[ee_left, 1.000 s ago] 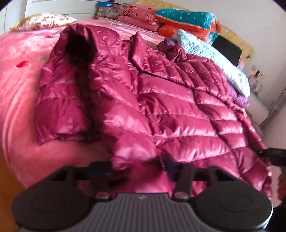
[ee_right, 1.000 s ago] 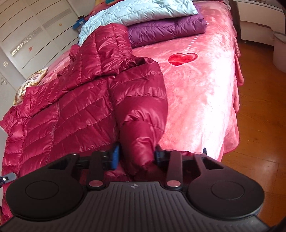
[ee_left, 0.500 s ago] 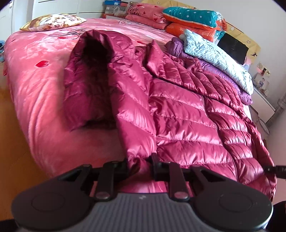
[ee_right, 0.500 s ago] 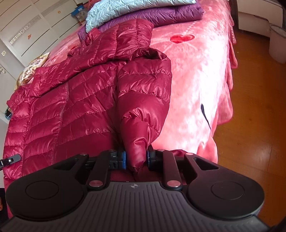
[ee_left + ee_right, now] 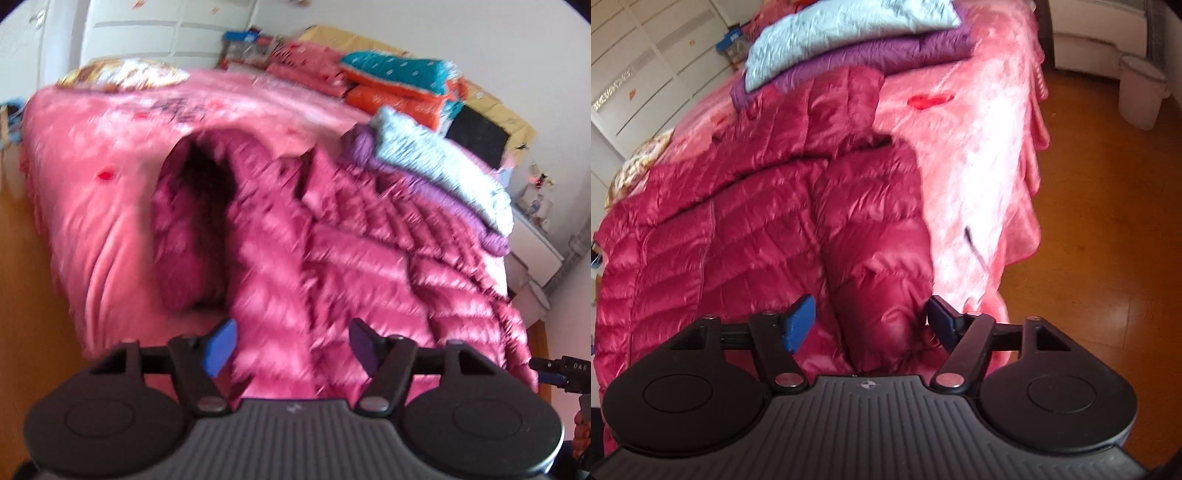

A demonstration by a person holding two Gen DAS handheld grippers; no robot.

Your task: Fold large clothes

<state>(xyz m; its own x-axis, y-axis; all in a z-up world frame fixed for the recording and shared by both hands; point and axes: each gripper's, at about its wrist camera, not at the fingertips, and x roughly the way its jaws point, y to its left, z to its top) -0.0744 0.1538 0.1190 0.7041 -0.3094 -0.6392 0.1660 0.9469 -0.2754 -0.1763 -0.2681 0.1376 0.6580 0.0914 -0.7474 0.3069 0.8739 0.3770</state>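
Observation:
A shiny crimson quilted down jacket lies spread across the pink bed, its hood toward the left in the left wrist view. My left gripper hovers over the jacket's near edge; its jaws are opening and the blue pads no longer press the fabric. In the right wrist view the jacket has one sleeve folded over its body. My right gripper is opening too, with the sleeve's cuff lying loose between the spread pads. The left view is blurred.
Folded purple and pale blue jackets are stacked on the bed beyond the crimson one. Pillows and bedding pile up at the headboard. A wooden floor runs along the bed's edge, with a white bin on it.
Both grippers were shut on the jacket, the left on its edge and the right on the sleeve cuff. Now both have let go and stand wide, and both have drawn back.

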